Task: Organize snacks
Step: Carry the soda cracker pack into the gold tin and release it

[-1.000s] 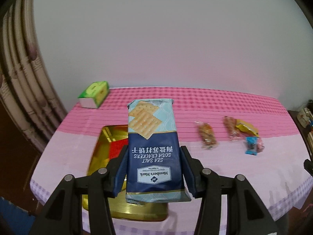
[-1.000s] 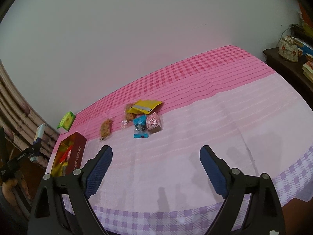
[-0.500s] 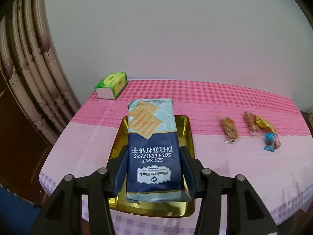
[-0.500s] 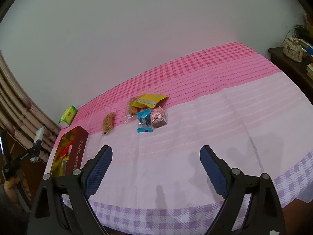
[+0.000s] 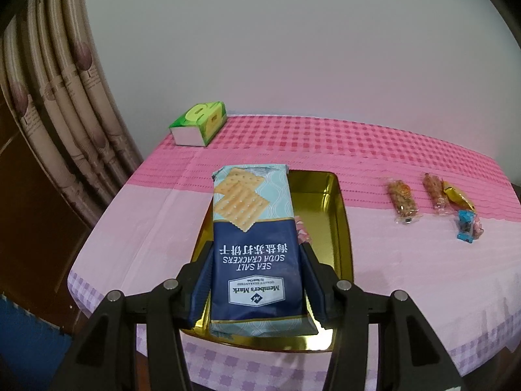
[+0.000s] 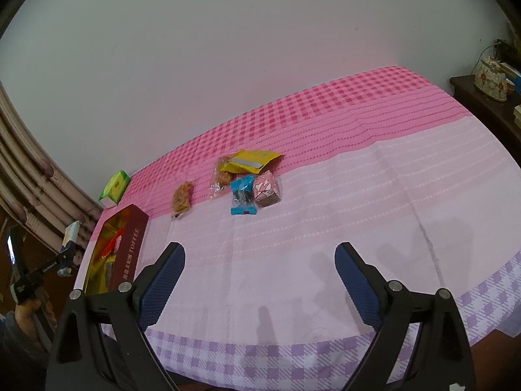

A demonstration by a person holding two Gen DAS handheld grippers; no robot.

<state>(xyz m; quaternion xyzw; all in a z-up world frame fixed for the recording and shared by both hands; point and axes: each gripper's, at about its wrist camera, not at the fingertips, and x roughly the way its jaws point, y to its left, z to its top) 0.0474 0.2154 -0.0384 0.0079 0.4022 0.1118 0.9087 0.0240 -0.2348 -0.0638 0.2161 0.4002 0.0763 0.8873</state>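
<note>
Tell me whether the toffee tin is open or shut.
Open: the toffee tin has no lid on, its gold inside shows, and a few wrapped sweets lie in it.

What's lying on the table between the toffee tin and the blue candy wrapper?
One clear-wrapped nut bar lies between the toffee tin and the blue candy wrapper; otherwise only tablecloth. The right wrist view shows it.

1. Both views are evenly lit by soft indoor light with a faint pink-grey cast on the wall (image 5: 309, 49).
2. Fisheye bending curves the curtain (image 5: 55, 104) and the table (image 6: 358, 195) edges; the corners go black.
3. Soft grey shadows fall on the cloth near the right gripper (image 6: 260, 277).
4. The gold tin (image 5: 329, 215) shows mild glare.
5. Focus is sharp; print on the cracker pack (image 5: 254, 228) is readable.
</note>
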